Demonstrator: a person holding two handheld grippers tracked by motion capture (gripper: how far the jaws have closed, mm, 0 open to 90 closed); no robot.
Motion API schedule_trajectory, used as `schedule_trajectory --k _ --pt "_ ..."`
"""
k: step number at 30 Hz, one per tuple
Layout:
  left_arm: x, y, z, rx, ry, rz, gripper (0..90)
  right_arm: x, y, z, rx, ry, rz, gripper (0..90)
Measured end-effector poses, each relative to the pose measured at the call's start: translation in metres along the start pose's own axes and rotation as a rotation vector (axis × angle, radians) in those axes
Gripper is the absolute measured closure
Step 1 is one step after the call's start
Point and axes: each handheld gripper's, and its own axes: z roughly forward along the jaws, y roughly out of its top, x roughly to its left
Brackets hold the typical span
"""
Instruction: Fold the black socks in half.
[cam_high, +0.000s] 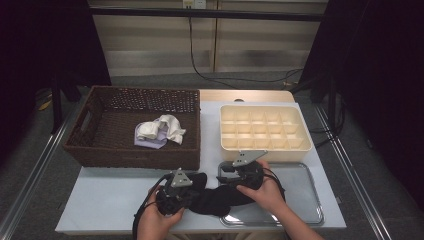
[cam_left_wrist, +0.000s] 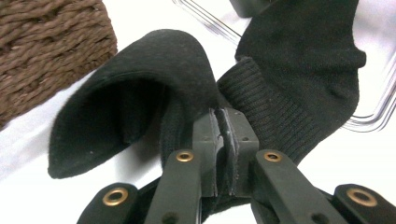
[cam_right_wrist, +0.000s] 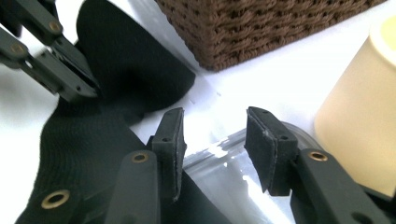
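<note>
While the left gripper (cam_left_wrist: 223, 154) has its jaws clenched on the ribbed cuff of a black sock (cam_left_wrist: 299, 79), the right gripper (cam_right_wrist: 212, 149) stands with jaws released and nothing between them, poised just over the sock's other end at the edge of a metal tray (cam_high: 300, 200). Sock lies at the near edge of the white surface (cam_high: 110, 195), stretched between the two grippers, part on the tray, one end folded over on itself. Behind it: wicker basket (cam_high: 90, 150) with pale cloth pieces (cam_high: 160, 131) still inside; cream divider box (cam_high: 265, 129), every cell bare. Judgement: early going. One sock out and half-handled, not yet folded or rolled, nothing stowed; basket items remain.
</note>
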Motion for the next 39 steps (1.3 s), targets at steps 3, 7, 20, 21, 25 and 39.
schedule_trajectory --k 3,7,20,21,25,39 --pt "0.000 -0.001 0.001 0.003 -0.011 0.001 84.1 0.003 0.004 0.001 -0.005 0.011 -0.011 57.7" --pt "-0.001 -0.001 0.003 0.004 -0.012 0.005 84.1 0.007 0.008 0.009 0.004 0.030 -0.021 57.7" --pt "-0.001 -0.001 0.004 0.002 -0.020 0.005 84.0 0.016 0.015 0.038 0.030 0.154 -0.054 81.8" --pt "-0.001 -0.001 0.004 0.003 -0.020 0.005 84.0 0.015 0.016 0.038 0.033 0.155 -0.059 86.9" --pt "-0.002 -0.001 0.003 0.005 -0.018 0.002 83.3 0.013 0.017 0.036 0.049 0.175 -0.025 90.0" --pt "0.015 -0.005 -0.025 -0.091 0.033 -0.126 63.3 0.006 0.001 0.025 0.106 0.133 -0.030 90.0"
